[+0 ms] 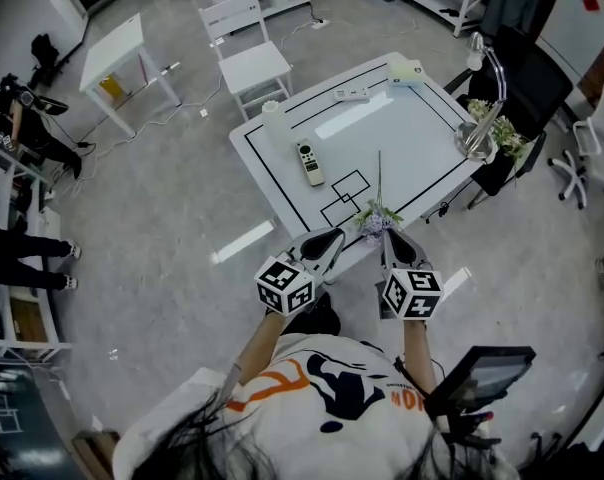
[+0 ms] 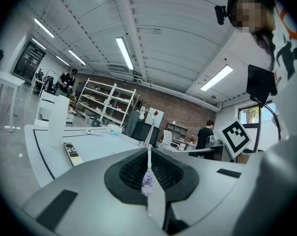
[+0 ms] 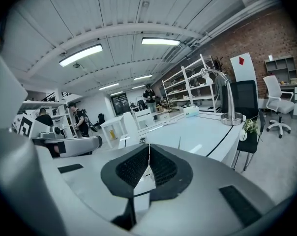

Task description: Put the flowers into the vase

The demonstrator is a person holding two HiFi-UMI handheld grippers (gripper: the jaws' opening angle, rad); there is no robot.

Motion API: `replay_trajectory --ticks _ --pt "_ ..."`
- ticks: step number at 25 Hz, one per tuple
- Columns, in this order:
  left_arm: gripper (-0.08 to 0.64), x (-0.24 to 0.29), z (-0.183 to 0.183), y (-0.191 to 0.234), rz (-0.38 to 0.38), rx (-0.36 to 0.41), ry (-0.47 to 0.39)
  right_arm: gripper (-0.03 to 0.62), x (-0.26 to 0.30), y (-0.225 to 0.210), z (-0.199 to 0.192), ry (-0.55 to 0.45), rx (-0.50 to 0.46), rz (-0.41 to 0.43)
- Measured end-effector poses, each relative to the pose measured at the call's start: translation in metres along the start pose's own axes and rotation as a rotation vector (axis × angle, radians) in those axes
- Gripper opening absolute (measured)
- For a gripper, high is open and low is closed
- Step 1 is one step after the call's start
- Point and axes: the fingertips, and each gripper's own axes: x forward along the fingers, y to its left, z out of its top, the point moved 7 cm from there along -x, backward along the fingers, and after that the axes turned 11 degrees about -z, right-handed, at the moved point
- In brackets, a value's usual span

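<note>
Flower: a single sprig, lying flat on the white tabletop close to its near edge. Small pale lilac blossoms are clustered at the near end. A thin green stem runs straight away from them across the black-lined squares toward the tabletop's middle.

Left hand-held gripper: at the near edge of the tabletop, just left of the blossoms. In the left gripper view its jaws are pressed together along one seam. The lilac head shows in line with that seam, stem rising above it. It appears to lie beyond the tips rather than pinched between them. Whether tip and blossom touch, I cannot tell.

Right hand-held gripper: just right of the blossoms, so the flower head sits between the two tips. In the right gripper view its jaws are together with nothing between them. A thin stem line shows past them on the tabletop.

White vase: a tall plain cylinder, upright at the far left corner of the tabletop, well apart from the flower. It also shows in the left gripper view.

Remote control: lies between vase and flower, nearer the vase.

Desk lamp: at the right edge of the tabletop.
</note>
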Motion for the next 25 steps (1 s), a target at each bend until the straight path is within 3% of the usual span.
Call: replay_trajectory --ticks 14,20,25 --pt "0.012 0.022 0.014 0.078 -0.106 -0.020 0.047 0.015 0.073 -0.019 0.027 0.040 0.049 -0.135" --pt "0.011 0.033 0.014 0.088 -0.118 -0.032 0.068 0.015 0.093 -0.038 0.032 0.094 -0.026 -0.132" --pt "0.012 0.039 0.010 0.099 -0.065 -0.056 0.068 0.015 0.119 -0.052 0.029 0.157 -0.068 -0.082"
